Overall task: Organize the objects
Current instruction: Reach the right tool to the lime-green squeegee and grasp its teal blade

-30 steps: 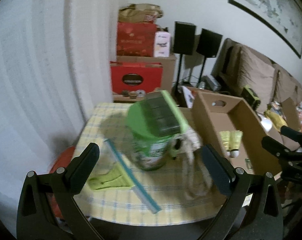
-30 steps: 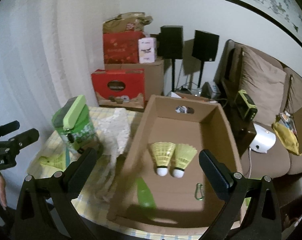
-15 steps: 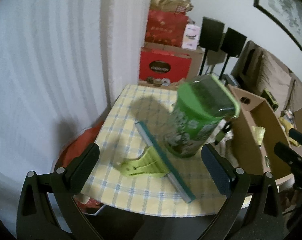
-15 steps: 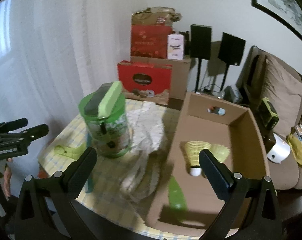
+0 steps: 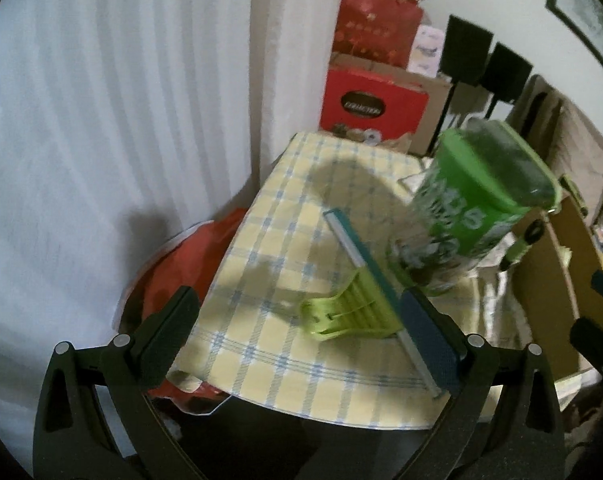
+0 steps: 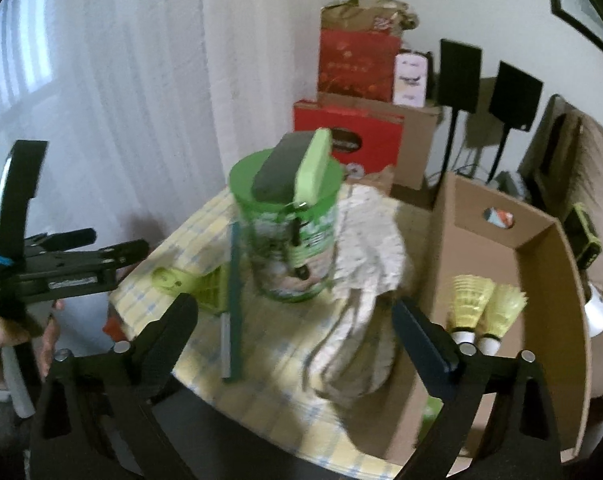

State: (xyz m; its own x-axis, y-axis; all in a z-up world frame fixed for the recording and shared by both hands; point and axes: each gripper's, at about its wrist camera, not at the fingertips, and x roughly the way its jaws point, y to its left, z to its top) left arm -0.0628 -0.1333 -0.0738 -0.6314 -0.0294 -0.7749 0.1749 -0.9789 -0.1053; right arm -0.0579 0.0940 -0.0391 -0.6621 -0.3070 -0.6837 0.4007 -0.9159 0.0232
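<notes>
A checked yellow table (image 5: 285, 364) bears a green-lidded jar (image 5: 473, 208), a squeegee (image 5: 341, 314) with a lime handle and teal blade, and a white cloth (image 6: 369, 264). My left gripper (image 5: 297, 336) hangs open over the table's near corner, with the squeegee handle just beyond its right finger and nothing held. My right gripper (image 6: 297, 332) is wide, its jaws closing on nothing, above the table's front between the squeegee blade (image 6: 233, 304) and the cloth. The jar (image 6: 289, 232) stands just beyond it. The left gripper (image 6: 61, 268) shows at the far left, held by a hand.
An open cardboard box (image 6: 557, 280) on the right holds two yellow shuttlecocks (image 6: 471, 304). A red bag (image 5: 181, 264) lies below the table's left edge. White curtains hang on the left; red boxes (image 6: 353, 136), speakers and a sofa stand behind.
Both grippers have moved left and down toward the table. The squeegee and jar now fill the left view. The box has slid to the right edge of the right view.
</notes>
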